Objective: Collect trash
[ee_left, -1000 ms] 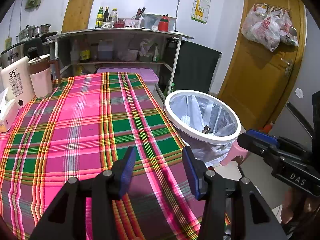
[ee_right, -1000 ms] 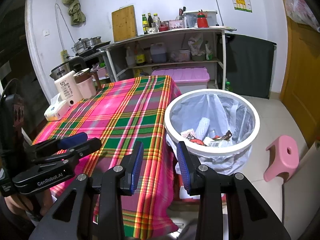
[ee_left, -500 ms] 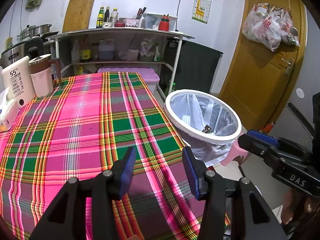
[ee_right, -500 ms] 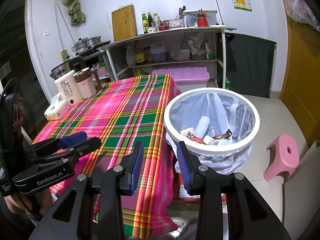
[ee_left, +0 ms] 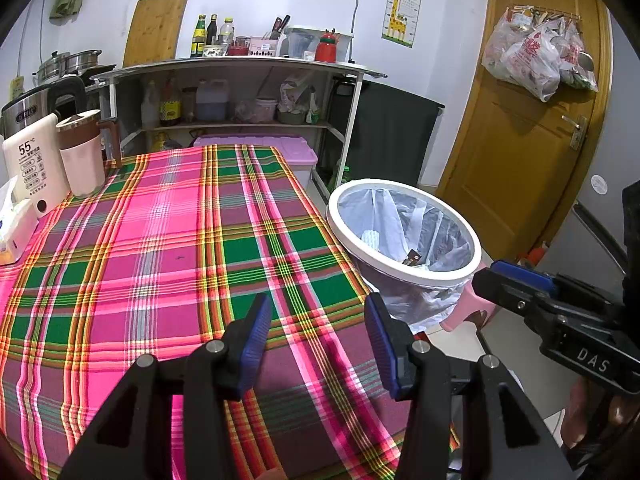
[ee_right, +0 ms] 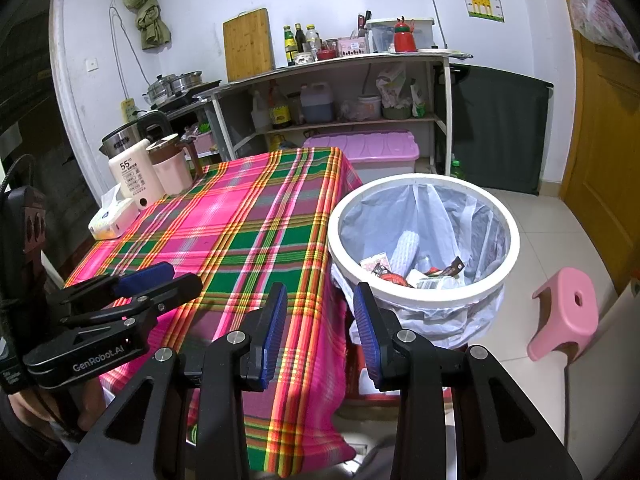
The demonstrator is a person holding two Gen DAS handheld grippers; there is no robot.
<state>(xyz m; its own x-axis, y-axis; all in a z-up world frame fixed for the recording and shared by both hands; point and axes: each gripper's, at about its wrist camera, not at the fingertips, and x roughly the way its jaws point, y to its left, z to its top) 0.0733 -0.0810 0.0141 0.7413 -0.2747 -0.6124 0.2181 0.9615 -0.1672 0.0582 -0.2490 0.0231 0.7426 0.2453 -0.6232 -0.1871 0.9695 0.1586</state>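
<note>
Both grippers hang over the plaid tablecloth (ee_left: 168, 248) with nothing in them: left gripper (ee_left: 316, 340) gapes wide, right gripper (ee_right: 320, 330) about half open. Trash (ee_right: 404, 268) sits inside the white bin (ee_right: 516, 240) just beside the table.

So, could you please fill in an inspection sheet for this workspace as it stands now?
Surface: table with plaid cloth, no trash seen on it.
Job's things: white bin with liner beside the table, wrappers inside.
Clutter: tissue box, white appliance, pink jug at the far corner.
Grippers: left gripper and right gripper open, empty.
Cables: black cord at the left edge of the right view.
Surroundings: kitchen shelf, pink stool, wooden door.
</note>
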